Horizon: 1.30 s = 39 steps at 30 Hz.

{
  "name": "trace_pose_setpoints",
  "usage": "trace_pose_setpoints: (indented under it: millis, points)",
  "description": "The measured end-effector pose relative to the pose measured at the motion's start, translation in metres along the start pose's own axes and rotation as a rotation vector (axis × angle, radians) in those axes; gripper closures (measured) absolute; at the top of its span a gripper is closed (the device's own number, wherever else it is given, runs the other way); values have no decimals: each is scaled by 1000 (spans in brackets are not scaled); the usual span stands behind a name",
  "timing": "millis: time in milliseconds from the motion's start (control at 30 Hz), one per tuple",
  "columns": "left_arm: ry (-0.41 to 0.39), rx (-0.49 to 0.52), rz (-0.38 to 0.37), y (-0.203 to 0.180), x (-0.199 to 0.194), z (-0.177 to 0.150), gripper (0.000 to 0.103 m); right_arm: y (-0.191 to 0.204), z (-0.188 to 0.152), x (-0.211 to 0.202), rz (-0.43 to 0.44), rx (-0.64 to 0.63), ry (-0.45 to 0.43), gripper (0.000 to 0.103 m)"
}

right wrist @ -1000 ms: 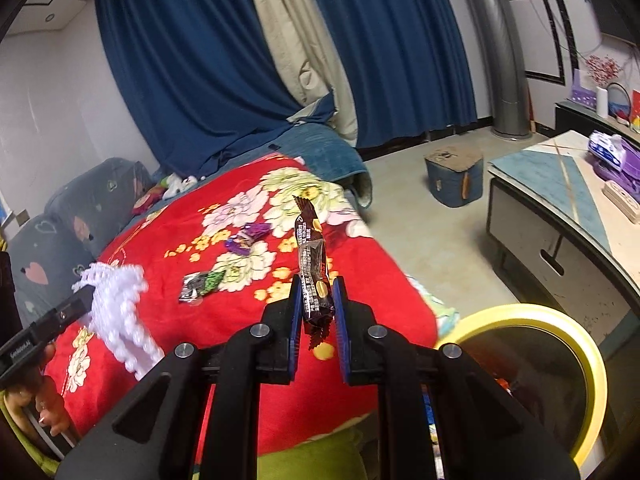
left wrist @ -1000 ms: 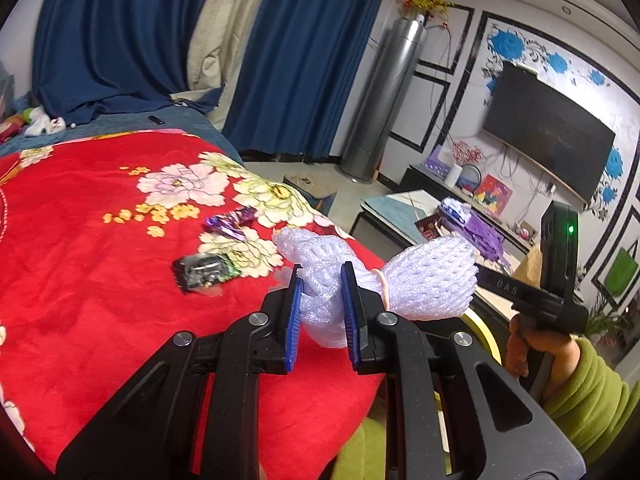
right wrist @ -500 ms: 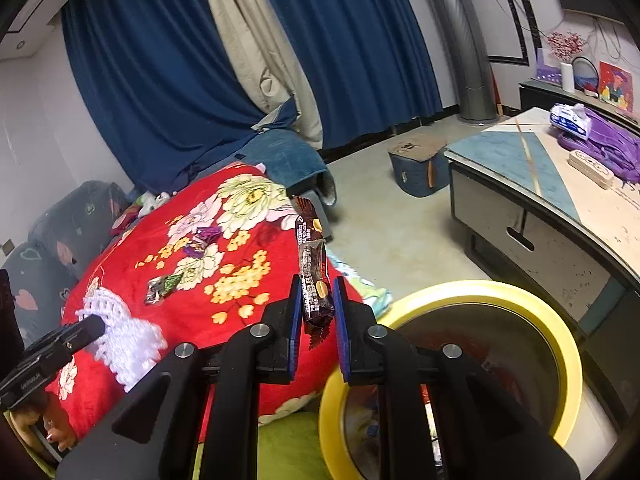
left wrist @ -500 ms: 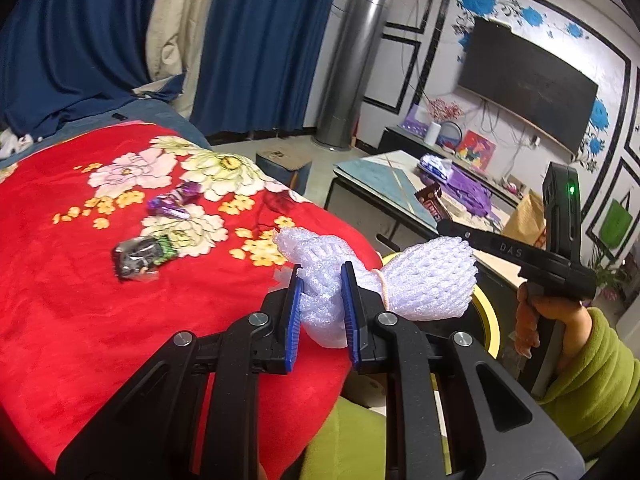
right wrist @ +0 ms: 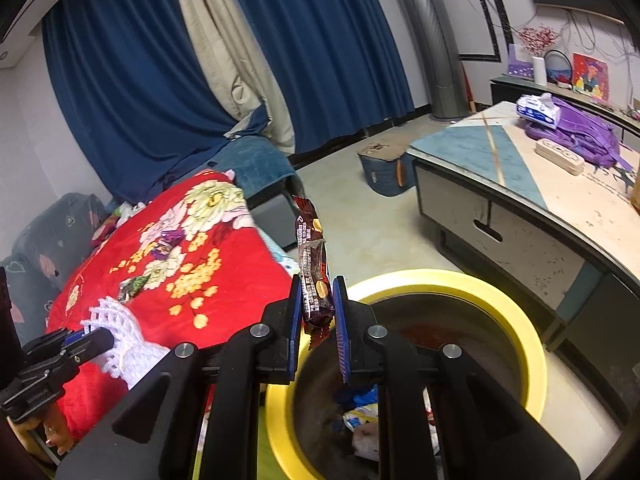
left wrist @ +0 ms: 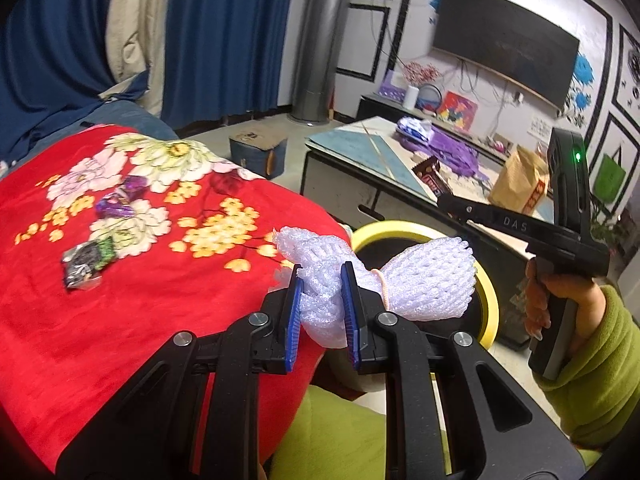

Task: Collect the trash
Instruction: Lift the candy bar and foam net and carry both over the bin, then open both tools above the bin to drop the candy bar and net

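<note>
My left gripper (left wrist: 321, 285) is shut on a white foam fruit net (left wrist: 416, 284), held at the near rim of the yellow-rimmed trash bin (left wrist: 490, 300). My right gripper (right wrist: 316, 300) is shut on a brown snack wrapper (right wrist: 311, 256) that stands upright above the bin's (right wrist: 532, 344) left rim. Trash lies inside the bin. On the red floral blanket (left wrist: 120, 300) remain a black-green wrapper (left wrist: 86, 258) and a purple wrapper (left wrist: 120, 202). The foam net (right wrist: 120, 340) and the left gripper (right wrist: 86, 340) show at lower left in the right wrist view, the right gripper (left wrist: 440, 194) at right in the left wrist view.
A low table (right wrist: 500, 176) with a purple bag (right wrist: 576, 136) and tissue pack stands beyond the bin. A small blue box (right wrist: 384, 172) sits on the floor. Blue curtains (right wrist: 320, 40) and a tall silver cylinder (left wrist: 320, 40) are at the back. A green sleeve (left wrist: 600, 380) holds the right gripper.
Both grippers swung right from over the blanket toward the bin, still holding the foam net and the brown wrapper. The bin now fills more of the right wrist view.
</note>
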<state>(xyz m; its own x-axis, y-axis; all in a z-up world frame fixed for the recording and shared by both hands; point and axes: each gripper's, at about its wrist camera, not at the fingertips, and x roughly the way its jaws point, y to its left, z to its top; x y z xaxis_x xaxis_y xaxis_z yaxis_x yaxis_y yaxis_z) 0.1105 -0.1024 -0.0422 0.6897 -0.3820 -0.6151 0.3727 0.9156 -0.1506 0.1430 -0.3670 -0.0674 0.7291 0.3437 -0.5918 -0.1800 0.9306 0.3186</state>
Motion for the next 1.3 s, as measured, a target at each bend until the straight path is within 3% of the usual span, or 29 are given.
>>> trace_pose_setpoints:
  millis: [400, 767, 867, 933, 967, 1033, 1100, 1233, 1300]
  points:
    - [98, 130, -19, -33, 48, -8, 90, -39, -19, -1, -36, 68, 37, 88]
    - [187, 177, -69, -57, 91, -14, 84, -60, -28, 4, -41, 129, 54, 84]
    - [189, 167, -86, -59, 95, -14, 73, -66, -30, 5, -52, 150, 59, 74]
    - [180, 161, -94, -59, 94, -14, 60, -72, -32, 5, -62, 173, 55, 64]
    - [169, 152, -97, -56, 92, -13, 49, -74, -33, 5, -65, 181, 57, 64]
    - [154, 125, -101, -53, 87, -11, 39, -76, -35, 6, -66, 195, 58, 60]
    - [130, 93, -101, -47, 82, -8, 20, -76, -35, 6, -59, 202, 56, 56]
    - [82, 40, -92, -34, 70, -2, 11, -70, -32, 3, -57, 188, 39, 47]
    - [67, 23, -80, -30, 64, -2, 11, -66, -30, 1, -52, 181, 31, 44]
